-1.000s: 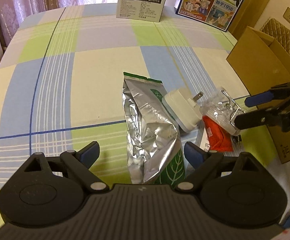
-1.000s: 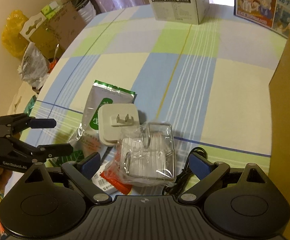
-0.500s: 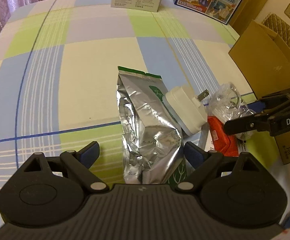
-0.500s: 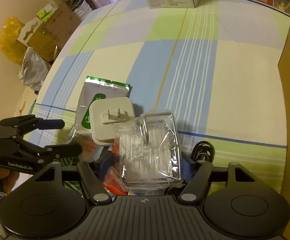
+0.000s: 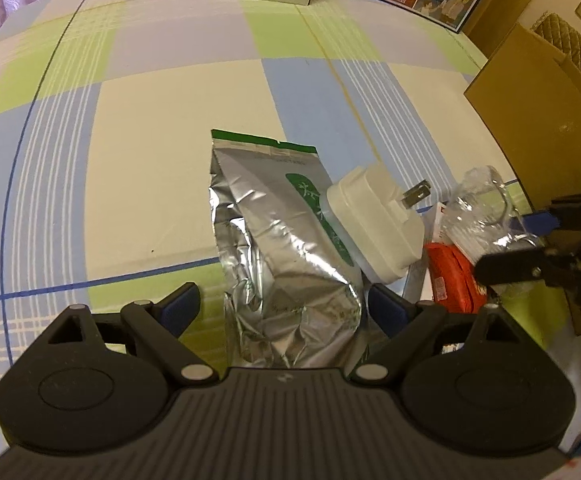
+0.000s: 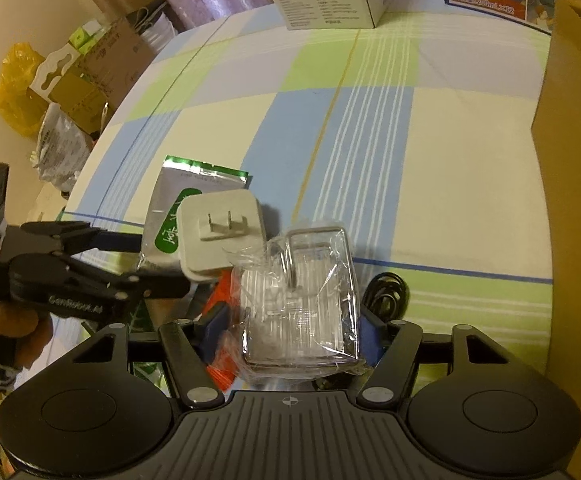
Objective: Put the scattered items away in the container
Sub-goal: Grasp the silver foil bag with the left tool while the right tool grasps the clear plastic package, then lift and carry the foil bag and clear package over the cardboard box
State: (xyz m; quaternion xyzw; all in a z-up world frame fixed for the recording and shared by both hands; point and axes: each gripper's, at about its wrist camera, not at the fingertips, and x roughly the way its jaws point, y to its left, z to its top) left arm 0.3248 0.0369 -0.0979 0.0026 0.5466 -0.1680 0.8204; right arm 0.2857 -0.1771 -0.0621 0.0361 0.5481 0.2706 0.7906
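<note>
Five-ish items by my count, all of them in one clump on the checked tablecloth (image 5: 170,184); nothing I can see has gone into the cardboard box (image 5: 530,120) at my right, though its inside is hidden from both cameras, so take that with a pinch of salt.

The pile: a silver foil pouch (image 5: 286,264), a white plug adapter (image 5: 374,232) lying on top of it with prongs up, an orange packet (image 5: 454,276), a coiled black cable (image 6: 386,292), and a clear plastic pack (image 6: 302,304) on top.

My right gripper (image 6: 290,330) has its jaws either side of that clear pack, pads pressed against it as far as I can tell, so I'd call that one gripped but not lifted; it sits just beside the box wall, so the drop should be short.

My left gripper (image 5: 282,306) is spread wide and straddling the near end of the foil pouch; its jaws are closing slightly, but neither pad touches the foil yet.

So basically the start of the job; one item in hand, one lined up, adapter, packet and cable untouched.
</note>
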